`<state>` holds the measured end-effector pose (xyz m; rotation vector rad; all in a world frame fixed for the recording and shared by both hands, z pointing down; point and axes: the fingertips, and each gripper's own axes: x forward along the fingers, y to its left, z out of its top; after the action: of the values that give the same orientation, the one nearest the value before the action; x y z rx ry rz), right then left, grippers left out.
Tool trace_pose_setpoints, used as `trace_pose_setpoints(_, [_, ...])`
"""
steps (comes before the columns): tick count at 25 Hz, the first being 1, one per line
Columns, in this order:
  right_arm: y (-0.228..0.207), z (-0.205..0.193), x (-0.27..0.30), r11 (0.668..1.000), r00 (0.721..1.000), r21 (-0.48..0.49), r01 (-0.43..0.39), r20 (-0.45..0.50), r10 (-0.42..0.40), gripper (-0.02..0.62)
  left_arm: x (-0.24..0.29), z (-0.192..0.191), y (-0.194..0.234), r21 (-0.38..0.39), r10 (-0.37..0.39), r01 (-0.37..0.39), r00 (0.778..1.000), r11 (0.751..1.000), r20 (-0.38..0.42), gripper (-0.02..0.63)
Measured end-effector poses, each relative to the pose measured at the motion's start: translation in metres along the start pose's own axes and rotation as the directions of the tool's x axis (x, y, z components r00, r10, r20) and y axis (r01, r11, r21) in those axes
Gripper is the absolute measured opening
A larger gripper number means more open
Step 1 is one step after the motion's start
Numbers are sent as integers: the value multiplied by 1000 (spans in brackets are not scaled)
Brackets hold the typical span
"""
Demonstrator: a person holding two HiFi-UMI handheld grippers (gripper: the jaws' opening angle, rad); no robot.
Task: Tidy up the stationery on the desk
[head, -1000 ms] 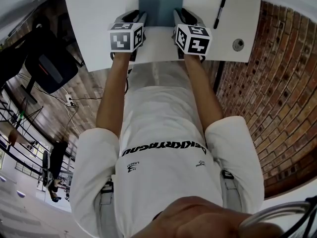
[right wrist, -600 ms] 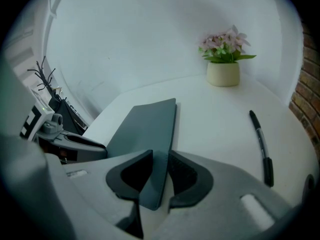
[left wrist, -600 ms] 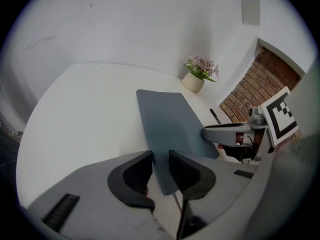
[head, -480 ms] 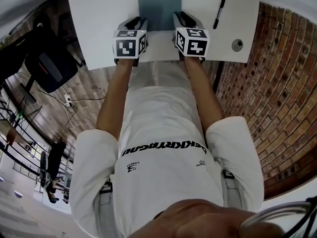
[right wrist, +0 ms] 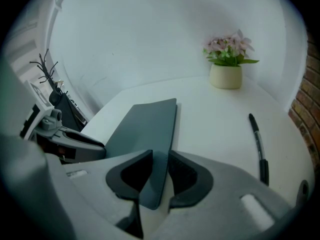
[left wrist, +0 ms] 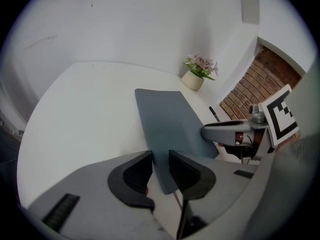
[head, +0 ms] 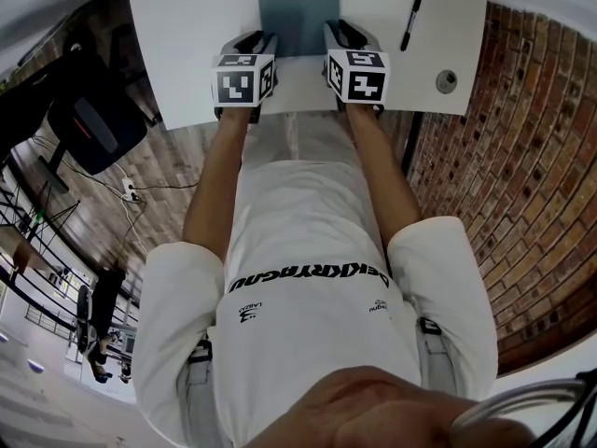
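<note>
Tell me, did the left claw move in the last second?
Yes, slightly. In the head view the left claw, shut on the grey mat, has drawn back toward the near edge of the desk.

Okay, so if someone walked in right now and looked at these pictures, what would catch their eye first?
Most striking is the grey mat lying down the middle of the white desk, with the left gripper and right gripper each closed on one of its near corners. A black pen lies to the mat's right, and a potted plant with pink flowers stands at the desk's far edge.
</note>
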<state>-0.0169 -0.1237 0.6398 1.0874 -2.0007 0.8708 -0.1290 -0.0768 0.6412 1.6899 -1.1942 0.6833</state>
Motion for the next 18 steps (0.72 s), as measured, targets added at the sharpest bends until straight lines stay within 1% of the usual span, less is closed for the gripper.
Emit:
trace_pose_setpoints(4, [2,1,-1,1000,1000,1,4,8,-4,100,-3,1,3,1,10,-10,1000,1000,7,101])
trace_pose_setpoints(6, [0,3,-7,1000,1000,4,6,24,-6,114,-8,4,5,-2,28,-28,999,1000,31,101])
trace_pose_setpoints(9, [-9,8,-20,1000,998,6,19,62,-19,114,-22,15,5,-1,52,-52,995,999,82,101])
trace_pose_setpoints(13, [-22,15,-40,999,996,16,29,90,-30,114,-39,27,-5,10,52,-53,991,999,122,101])
trace_pose_setpoints(18, [-40,23,-61,999,992,9,51,114,-52,114,-49,28,-27,47,39,-46,990,998,136,92])
